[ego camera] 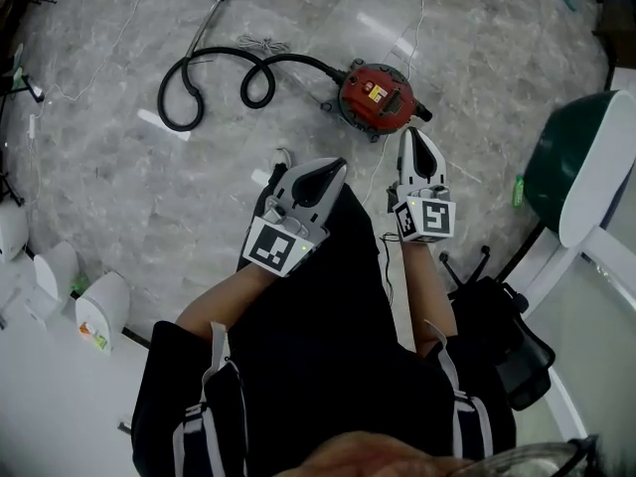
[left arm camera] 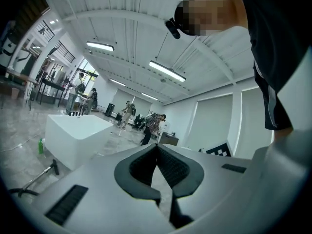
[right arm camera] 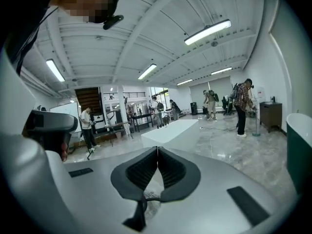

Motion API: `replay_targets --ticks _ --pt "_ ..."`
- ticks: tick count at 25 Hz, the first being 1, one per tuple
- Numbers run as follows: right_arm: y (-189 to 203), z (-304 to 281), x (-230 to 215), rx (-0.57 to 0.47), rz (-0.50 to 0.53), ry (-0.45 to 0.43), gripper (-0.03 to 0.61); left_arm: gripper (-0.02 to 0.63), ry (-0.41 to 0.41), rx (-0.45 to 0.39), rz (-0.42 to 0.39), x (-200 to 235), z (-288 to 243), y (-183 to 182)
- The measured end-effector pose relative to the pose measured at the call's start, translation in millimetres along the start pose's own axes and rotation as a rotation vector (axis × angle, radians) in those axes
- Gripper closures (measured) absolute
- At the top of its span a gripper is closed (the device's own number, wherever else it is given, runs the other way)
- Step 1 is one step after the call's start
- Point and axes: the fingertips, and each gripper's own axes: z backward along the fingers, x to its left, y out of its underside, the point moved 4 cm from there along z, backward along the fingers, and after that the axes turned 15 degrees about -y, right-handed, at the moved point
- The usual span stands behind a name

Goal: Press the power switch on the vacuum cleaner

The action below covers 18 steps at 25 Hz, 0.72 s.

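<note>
In the head view a red canister vacuum cleaner (ego camera: pixel 376 97) sits on the grey marble floor, and its black hose (ego camera: pixel 214 76) loops away to the left. My right gripper (ego camera: pixel 410 133) hovers just right of and nearer than the vacuum, tips pointing at it, apart from it. My left gripper (ego camera: pixel 336 167) is held lower and to the left, above my dark clothing. Both gripper views face out across the hall and do not show the vacuum. The left gripper (left arm camera: pixel 157 146) and the right gripper (right arm camera: pixel 157 148) are each shut, with nothing between the pads.
A green and white seat (ego camera: pixel 586 162) stands at the right, with a black wheeled base (ego camera: pixel 492 301) below it. White bins (ego camera: pixel 99 308) line the left edge. Thin cables (ego camera: pixel 99 63) trail over the floor. A white block (right arm camera: pixel 170 130) and several people (right arm camera: pixel 242 106) appear in the distance.
</note>
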Motion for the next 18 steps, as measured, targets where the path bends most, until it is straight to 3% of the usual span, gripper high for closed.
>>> replay_targets --ticks 3,6,9,15,18 --pt "18 -23 -12 0.025 -0.033 0.0 0.56 0.595 -0.03 -0.01 0.018 8 -8 1" --pt "44 -45 -24 0.079 0.002 -0.006 0.56 0.595 -0.108 -0.053 0.108 32 -15 -3" --pt "71 -66 -43 0.133 0.024 -0.003 0.56 0.595 -0.16 -0.068 0.124 54 -25 3" --pt "127 -103 -79 0.239 0.052 -0.064 0.56 0.595 -0.092 0.013 0.068 55 -36 48" --pt "160 -114 -88 0.319 0.065 -0.107 0.561 0.595 -0.093 0.046 0.103 55 -36 71"
